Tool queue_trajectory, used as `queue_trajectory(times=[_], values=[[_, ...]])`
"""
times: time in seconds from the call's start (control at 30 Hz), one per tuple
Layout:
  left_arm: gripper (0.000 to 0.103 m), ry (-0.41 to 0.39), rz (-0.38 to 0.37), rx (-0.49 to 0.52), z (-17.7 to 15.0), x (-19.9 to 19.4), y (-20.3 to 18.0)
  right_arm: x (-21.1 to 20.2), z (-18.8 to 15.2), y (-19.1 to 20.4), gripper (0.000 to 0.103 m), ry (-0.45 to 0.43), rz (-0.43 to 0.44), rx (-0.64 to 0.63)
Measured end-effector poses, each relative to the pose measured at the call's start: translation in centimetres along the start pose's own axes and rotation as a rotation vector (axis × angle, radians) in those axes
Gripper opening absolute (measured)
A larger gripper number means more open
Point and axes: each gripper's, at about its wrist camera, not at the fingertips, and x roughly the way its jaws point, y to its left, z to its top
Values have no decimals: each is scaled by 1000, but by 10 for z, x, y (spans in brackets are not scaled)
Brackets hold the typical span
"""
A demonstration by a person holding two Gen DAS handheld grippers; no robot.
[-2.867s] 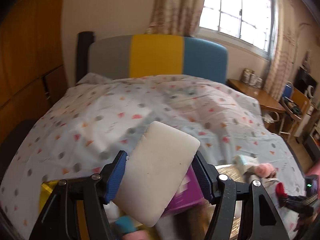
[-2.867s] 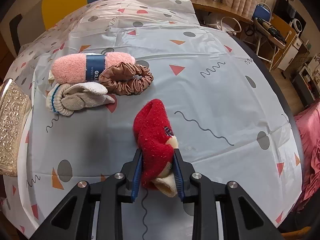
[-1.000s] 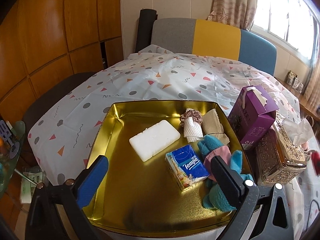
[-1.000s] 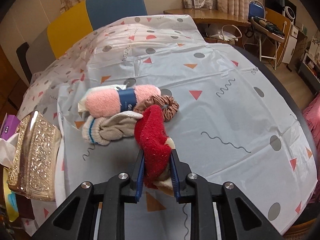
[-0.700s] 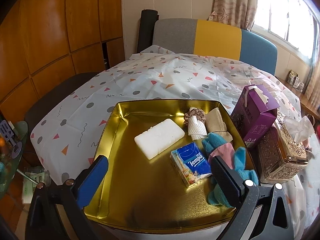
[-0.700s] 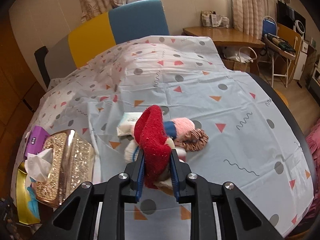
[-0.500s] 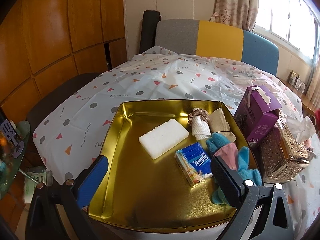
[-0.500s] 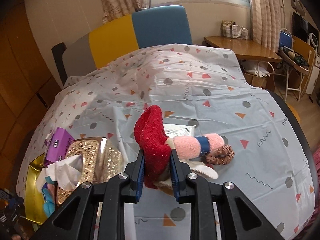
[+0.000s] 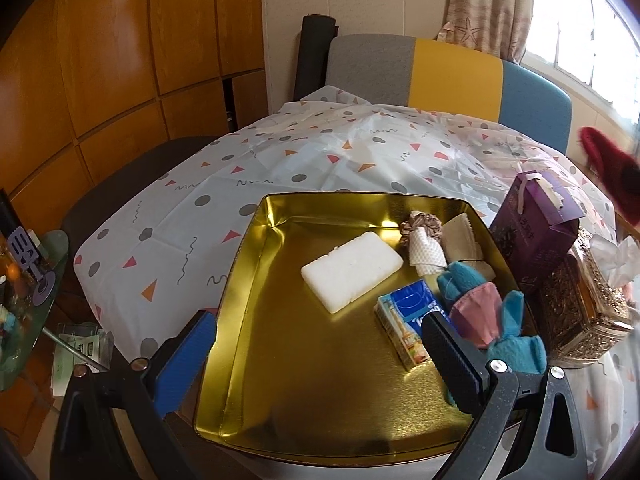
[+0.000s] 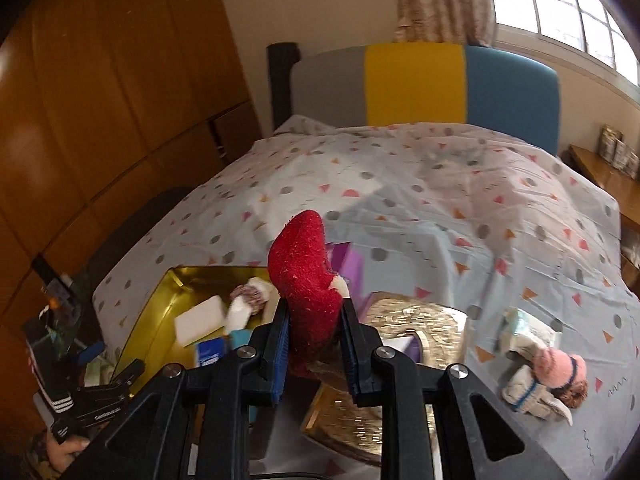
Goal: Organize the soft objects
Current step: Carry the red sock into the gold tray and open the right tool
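My right gripper (image 10: 314,344) is shut on a red sock (image 10: 306,264) and holds it in the air above the ornate tissue box, near the gold tray (image 10: 160,300). The sock also shows at the right edge of the left wrist view (image 9: 612,168). My left gripper (image 9: 316,354) is open and empty, low over the near part of the gold tray (image 9: 280,360). In the tray lie a white sponge (image 9: 352,270), a blue tissue pack (image 9: 408,322), a blue and pink glove (image 9: 488,320), a brown scrunchie (image 9: 420,226) and a white cloth (image 9: 426,254).
A purple box (image 9: 536,232) and an ornate gold tissue box (image 9: 580,304) stand right of the tray. A pink sock roll (image 10: 558,368), a beige sock (image 10: 528,394) and a brown scrunchie (image 10: 572,390) lie on the spotted tablecloth (image 10: 440,216). A tricolour chair back (image 9: 440,72) stands behind.
My right gripper has lifted the red sock off the cloth and swung it left towards the tray. The left gripper stays open over the tray, nearly still.
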Motion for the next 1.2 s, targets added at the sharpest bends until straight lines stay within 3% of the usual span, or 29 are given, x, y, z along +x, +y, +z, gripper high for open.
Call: queue_trajectory(times=[0.2, 0.47, 0.63, 0.73, 0.87, 1.03, 1.2], values=[[103, 6, 26, -23, -2, 3, 14, 48, -27, 77, 22, 124, 136, -152], [103, 12, 90, -86, -4, 4, 50, 106, -74, 120, 22, 316, 273, -224], [103, 1, 118, -128, -2, -1, 70, 139, -110, 148, 22, 448, 272, -332], [103, -19, 132, -138, -1, -5, 73, 159, -123, 151, 22, 463, 175, -360], [103, -40, 95, -142, 0, -10, 72, 167, -126, 150, 24, 416, 95, -370], [103, -54, 49, -140, 2, -15, 66, 170, -129, 144, 31, 413, 107, -332], [103, -29, 52, -118, 1, -12, 57, 158, -125, 127, 38, 393, 141, -260]])
